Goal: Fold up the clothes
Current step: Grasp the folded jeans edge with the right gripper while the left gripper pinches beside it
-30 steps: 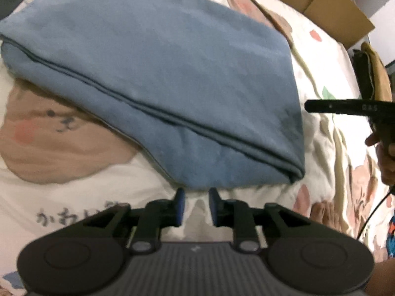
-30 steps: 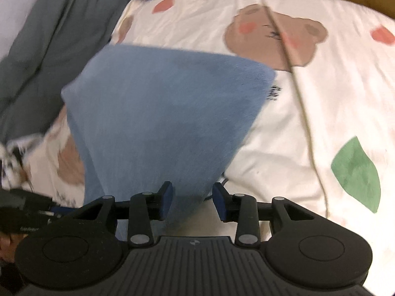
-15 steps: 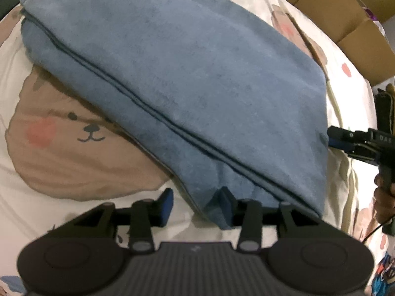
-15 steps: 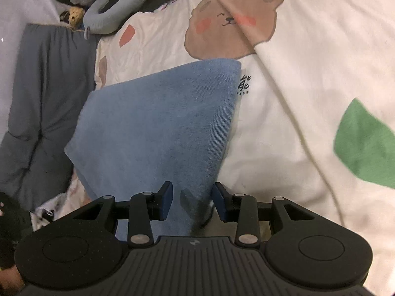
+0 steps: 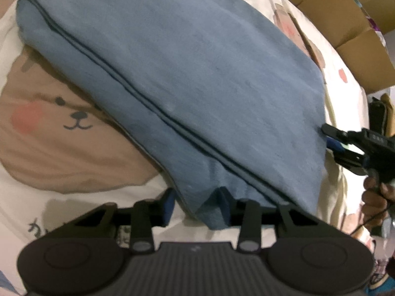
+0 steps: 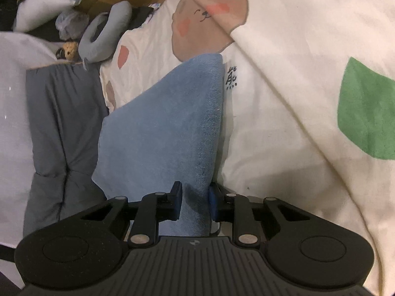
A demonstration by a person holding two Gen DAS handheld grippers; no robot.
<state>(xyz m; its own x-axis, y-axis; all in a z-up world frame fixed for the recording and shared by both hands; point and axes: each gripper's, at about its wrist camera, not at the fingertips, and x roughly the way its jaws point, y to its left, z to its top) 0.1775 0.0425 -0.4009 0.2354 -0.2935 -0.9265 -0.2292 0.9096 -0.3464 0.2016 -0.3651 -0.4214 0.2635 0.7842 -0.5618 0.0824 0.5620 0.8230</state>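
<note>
Left claw (image 5: 196, 203) is spread wide, with the near corner of the folded blue cloth (image 5: 187, 74) sitting between its fingers; the right pad is tucked into the corner fold, the left pad sits just beside the edge. I can't call that a grip, the gap is too wide. Right claw (image 6: 195, 203) has its pads close on either side of the cloth's (image 6: 167, 128) near edge, fabric running between them; looks pinched, pads pressing the blue fabric.

I see the cloth lying on the bed sheet (image 5: 74, 135), cream with bear prints, folded in several layers with stacked edges along the side facing the left camera. In the left view the right claw (image 5: 332, 140) shows at the cloth's far right corner, with the hand (image 5: 375, 197) holding it below.

Right view: gray quilt (image 6: 56, 123) left of the cloth, gray neck pillow (image 6: 103, 34) beyond it, green leaf print (image 6: 365, 113) on the sheet well to the right. Cardboard boxes (image 5: 345, 24) behind the bed in the left view.
</note>
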